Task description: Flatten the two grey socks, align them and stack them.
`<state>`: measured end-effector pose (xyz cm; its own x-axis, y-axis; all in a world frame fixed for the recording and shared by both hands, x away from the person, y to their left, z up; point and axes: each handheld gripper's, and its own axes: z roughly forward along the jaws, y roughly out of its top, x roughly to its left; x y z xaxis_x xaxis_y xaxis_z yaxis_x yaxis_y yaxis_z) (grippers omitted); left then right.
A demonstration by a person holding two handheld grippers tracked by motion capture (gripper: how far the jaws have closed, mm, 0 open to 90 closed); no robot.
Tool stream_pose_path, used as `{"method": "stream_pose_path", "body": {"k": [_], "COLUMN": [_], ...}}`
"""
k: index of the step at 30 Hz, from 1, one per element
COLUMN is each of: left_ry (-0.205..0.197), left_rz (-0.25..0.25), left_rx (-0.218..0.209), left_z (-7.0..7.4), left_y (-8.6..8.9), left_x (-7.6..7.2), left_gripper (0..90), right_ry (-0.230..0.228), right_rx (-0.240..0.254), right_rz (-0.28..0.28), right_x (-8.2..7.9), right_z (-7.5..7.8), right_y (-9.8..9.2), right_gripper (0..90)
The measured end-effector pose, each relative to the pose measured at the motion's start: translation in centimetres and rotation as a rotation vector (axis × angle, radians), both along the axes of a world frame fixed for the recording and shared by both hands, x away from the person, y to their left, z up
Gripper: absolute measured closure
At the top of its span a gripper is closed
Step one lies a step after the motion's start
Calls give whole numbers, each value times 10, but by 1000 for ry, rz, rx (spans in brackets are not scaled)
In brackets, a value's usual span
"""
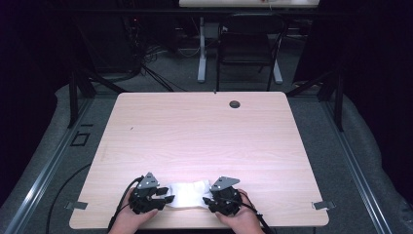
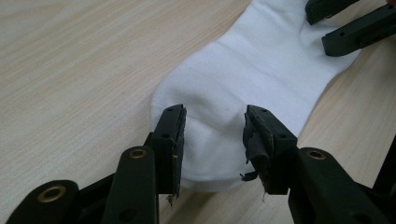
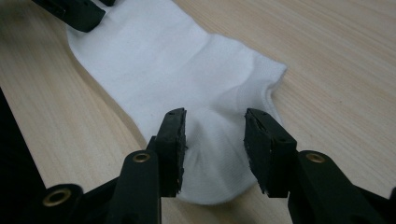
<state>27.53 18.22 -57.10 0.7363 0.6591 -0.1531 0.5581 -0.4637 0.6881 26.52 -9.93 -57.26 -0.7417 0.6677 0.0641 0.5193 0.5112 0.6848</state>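
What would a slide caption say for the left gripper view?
Open tongs straddle one end of a white sock lying flat on a wooden table.

Black tools [image 1: 163,197], brass rivets, grey triangular plates [image 1: 147,181], trailing cables

The tabletop [image 1: 204,136] is viewed from above, facing forward and down. The white sock [image 2: 252,88] is seen close-up from opposite ends by both gripper views.

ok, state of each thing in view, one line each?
sock: flat on the table, one end between each gripper's jaws, not lifted
left gripper: open, jaws astride one sock end
right gripper: open, jaws astride the other end
chair: upright, beyond the table
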Motion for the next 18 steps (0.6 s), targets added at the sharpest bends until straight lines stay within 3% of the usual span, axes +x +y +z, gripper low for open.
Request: {"method": "stream_pose_path", "body": {"k": [3,18], "left_ry": [-4,-1], "left_rz": [-6,14], "left_rx": [16,-3], "left_z": [-1,-4], "left_y": [1,2], "left_x": [0,7], "left_gripper": [576,576], "right_ry": [6,12], "right_rx": [10,38], "right_rz": [-5,-28], "right_x": [0,7], "right_z": [-2,-3], "right_y": [-1,-3], "right_gripper": [582,588]}}
